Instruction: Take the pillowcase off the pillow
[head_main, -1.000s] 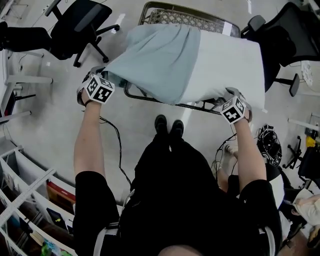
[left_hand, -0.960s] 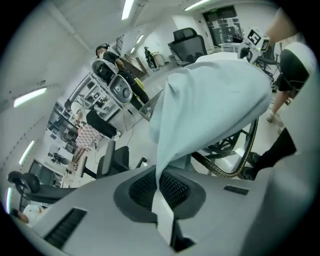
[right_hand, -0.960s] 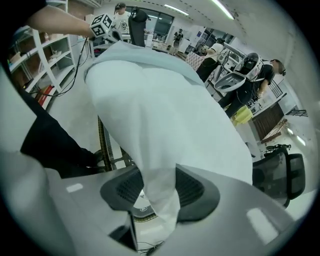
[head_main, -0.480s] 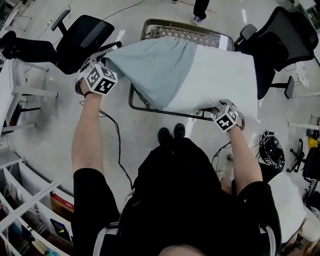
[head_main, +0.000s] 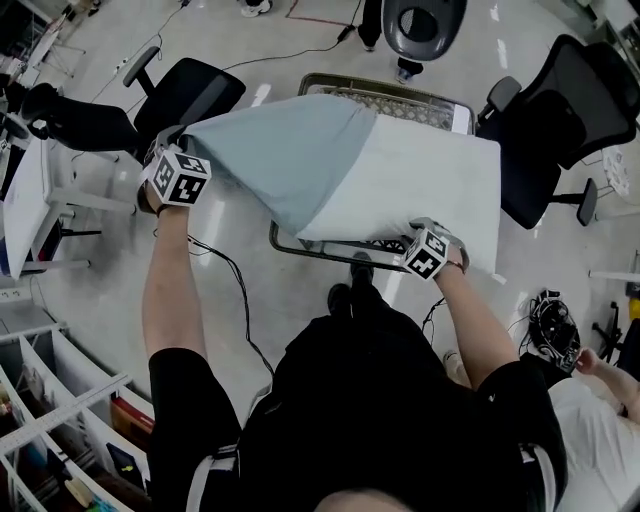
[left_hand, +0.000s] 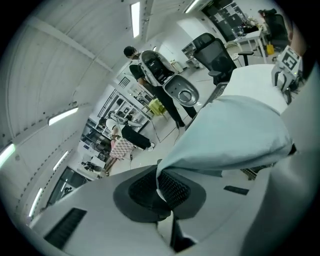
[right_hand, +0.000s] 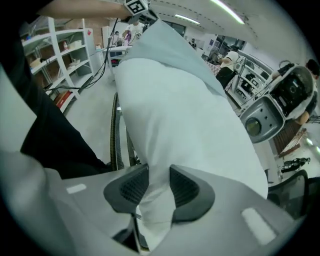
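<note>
Mid-strip. Pale blue-grey pillowcase (head_main: 300, 150) roughly half off white pillow (head_main: 435, 185): covering the half nearer the L jaws, gone from the half nearer the R jaws. Held up betw the two grippers, above a wire basket (head_main: 395, 98); cannot tell whether brushing its rim.

L gripper (left_hand: 159, 186): jaws pressed together, pinching a thin edge of the pillowcase right betw the ribbed pads. Fanning out from that pinch, ahead & to the right of the jaws, fairly taut, toward the other gripper.

R gripper (right_hand: 152, 187): jaws part-way apart, just been closing in, w/ a bunched corner of bare pillow betw them. Pads touching white fabric on both sides, so gripping, not hovering. Swelling up & away ahead of these jaws, the rest of the pillow; pillowcase only at the far end, well apart from the pads.

Next move, as judged: draw the L pinch further away from the R jaws to slide the pillowcase off the remaining half. Calls for a firm R grip as anchor, on pillow only, no case cloth caught in it. Calls for a tight L pinch too: thin hem, liable to slip under pull. Prob. needs wider arm spread or a re-grip, w/ so much still on. Soft filling under the R pads, so apt to squeeze out under a sharp tug; better a steady pull.
</note>
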